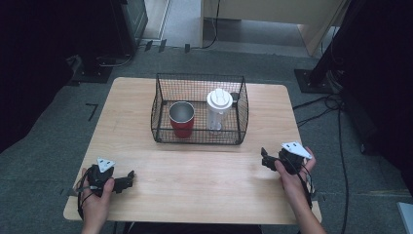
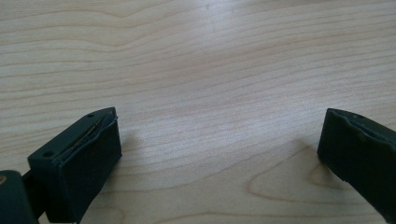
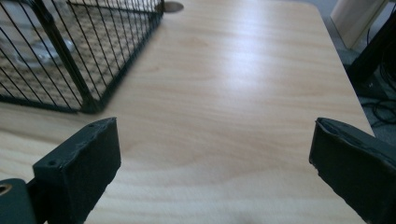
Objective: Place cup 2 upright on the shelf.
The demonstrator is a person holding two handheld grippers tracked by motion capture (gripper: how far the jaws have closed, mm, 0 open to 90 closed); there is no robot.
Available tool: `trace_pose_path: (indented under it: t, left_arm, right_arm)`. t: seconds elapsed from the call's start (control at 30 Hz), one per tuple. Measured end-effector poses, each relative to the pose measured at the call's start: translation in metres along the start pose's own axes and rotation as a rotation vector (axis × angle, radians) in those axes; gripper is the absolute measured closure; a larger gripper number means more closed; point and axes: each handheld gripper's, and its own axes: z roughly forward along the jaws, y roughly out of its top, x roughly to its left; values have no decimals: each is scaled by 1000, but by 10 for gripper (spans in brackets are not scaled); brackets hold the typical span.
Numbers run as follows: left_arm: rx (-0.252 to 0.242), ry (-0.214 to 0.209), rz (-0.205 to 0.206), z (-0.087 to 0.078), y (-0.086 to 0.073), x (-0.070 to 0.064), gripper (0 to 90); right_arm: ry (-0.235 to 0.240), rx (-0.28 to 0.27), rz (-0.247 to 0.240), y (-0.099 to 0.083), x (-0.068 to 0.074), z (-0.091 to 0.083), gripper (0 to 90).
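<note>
High view: the black wire mesh basket (image 1: 199,108) sits at twelve o'clock on the light wooden worktop (image 1: 195,170), holding a red metal-lined cup (image 1: 181,119) and a white-lidded clear jar (image 1: 218,108). The left gripper (image 1: 127,177) rests at seven o'clock, the right gripper (image 1: 265,159) at four.

Left gripper view: jaws wide apart, empty.

Right gripper view: jaws apart, empty; the basket is at eleven o'clock. Reaching in, I judge a jaw could snag the basket's high wall or tip the cup.

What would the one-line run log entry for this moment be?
left gripper: open, empty, near table edge | right gripper: open, empty | wire basket: holds red cup, white-lidded bottle | nothing grasped
</note>
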Motion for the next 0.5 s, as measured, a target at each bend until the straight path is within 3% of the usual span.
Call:
trace_pose_path:
  t: [0.23, 0.5]
  left_arm:
    - [2, 0, 3, 0, 0, 0, 0]
    - [2, 0, 2, 0, 0, 0, 0]
  right_arm:
    - [-7, 48, 38, -17, -13, -5, 20]
    - [-33, 140, 34, -40, -20, -9, 21]
